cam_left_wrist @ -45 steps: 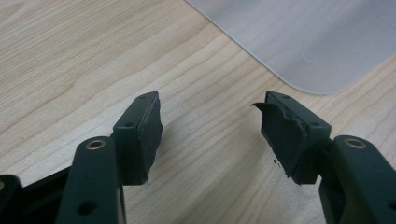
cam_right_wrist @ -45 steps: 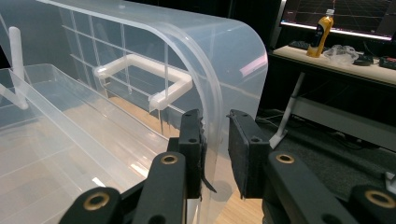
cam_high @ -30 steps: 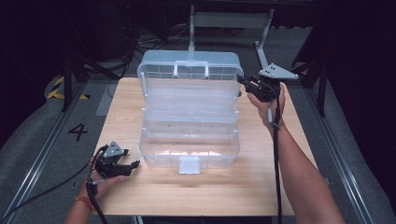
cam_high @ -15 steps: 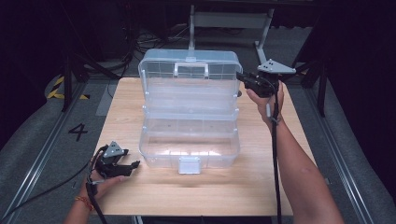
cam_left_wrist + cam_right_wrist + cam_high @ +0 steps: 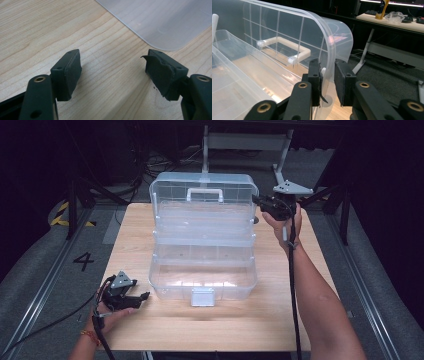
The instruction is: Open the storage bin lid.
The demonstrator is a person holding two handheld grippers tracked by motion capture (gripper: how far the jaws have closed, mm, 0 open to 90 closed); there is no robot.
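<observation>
A clear plastic toolbox (image 5: 202, 265) stands in the middle of the wooden table (image 5: 280, 315), its lid (image 5: 200, 185) raised at the back with a white handle (image 5: 205, 195) on it. My right gripper (image 5: 256, 199) is at the lid's right edge. In the right gripper view the gripper (image 5: 327, 68) has its jaws pinched on the lid's rim (image 5: 325, 37), with the handle (image 5: 284, 46) beyond. My left gripper (image 5: 143, 297) rests on the table by the box's front left corner. In the left gripper view it (image 5: 112, 63) is open and holds nothing, the box corner (image 5: 162, 22) just ahead.
The box's stepped trays (image 5: 202, 222) are spread open, and a white latch (image 5: 202, 296) hangs at the front. A metal stand (image 5: 245, 142) rises behind the table. Dark floor with rails (image 5: 40, 285) surrounds the table. A desk (image 5: 392, 22) stands far off.
The right gripper has shifted slightly left and back with the lid's edge, and the lid stands a little more upright. The left gripper has not moved.
</observation>
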